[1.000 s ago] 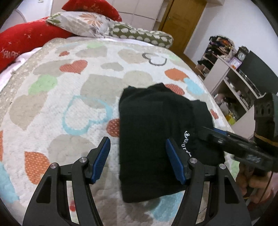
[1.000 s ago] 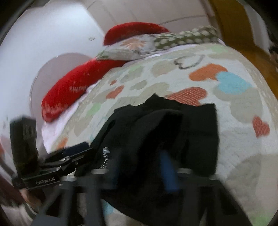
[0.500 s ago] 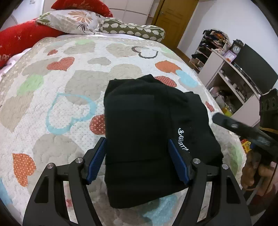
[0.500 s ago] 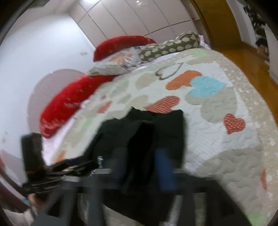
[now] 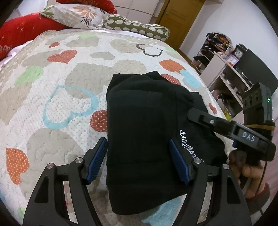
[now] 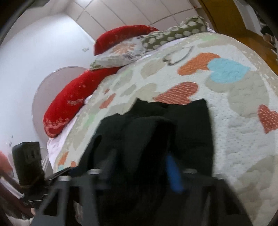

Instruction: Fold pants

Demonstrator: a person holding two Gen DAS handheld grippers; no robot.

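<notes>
The black pants (image 5: pixel 146 132) lie folded into a compact block on the heart-patterned quilt (image 5: pixel 69 83), white lettering on their right edge. My left gripper (image 5: pixel 139 161) is open and hovers over the pants' near part, its blue pads on either side of the block. My right gripper (image 6: pixel 140 166) is open over the pants (image 6: pixel 187 132) from the right side; its view is blurred. It also shows in the left wrist view (image 5: pixel 196 113), at the pants' right edge.
Red and patterned pillows (image 5: pixel 83 15) lie at the bed's head. A shelf unit with a clock (image 5: pixel 231 57) and a dark screen stand right of the bed. A wooden door (image 5: pixel 180 19) is behind. The bed's near edge is just below the pants.
The left gripper shifted right and now straddles the pants. The right gripper pulled back off the pants, then returned to their right edge.
</notes>
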